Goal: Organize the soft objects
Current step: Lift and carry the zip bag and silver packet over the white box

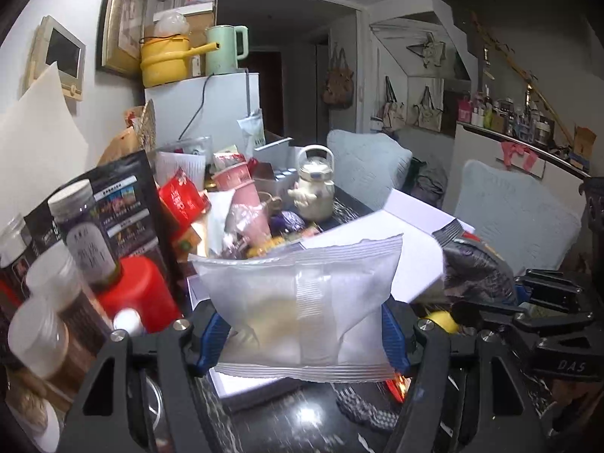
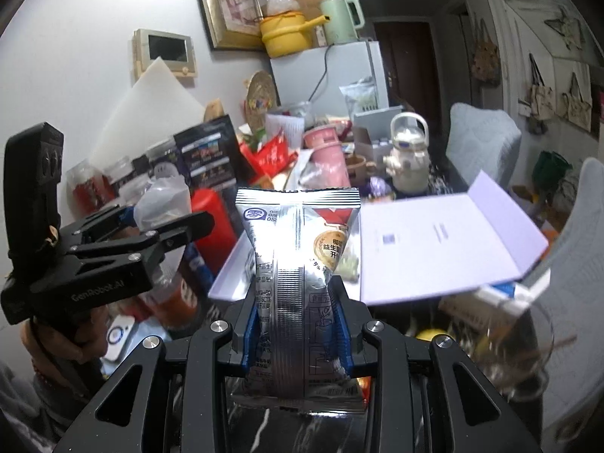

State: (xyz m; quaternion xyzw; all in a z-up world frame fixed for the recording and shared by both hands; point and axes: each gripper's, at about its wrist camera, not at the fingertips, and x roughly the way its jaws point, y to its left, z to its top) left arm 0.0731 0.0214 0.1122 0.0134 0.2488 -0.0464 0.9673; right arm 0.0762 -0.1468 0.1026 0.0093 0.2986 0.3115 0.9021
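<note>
Between left jaws, white frosted pouch, crimped ends; silver sachet

The right tool grips a silver foil packet between its blue pads, which press in on its lower half from both sides. The packet stands upright, its crimped top edge far from the camera. At left the left tool, black, carries a frosted white pouch above the dark marbled counter. Just right of the silver packet lies an open lavender box, lid flap raised. Behind it stand a red canister, a pink cup and a cream kettle among clutter. A glass bowl sits near right.
</note>
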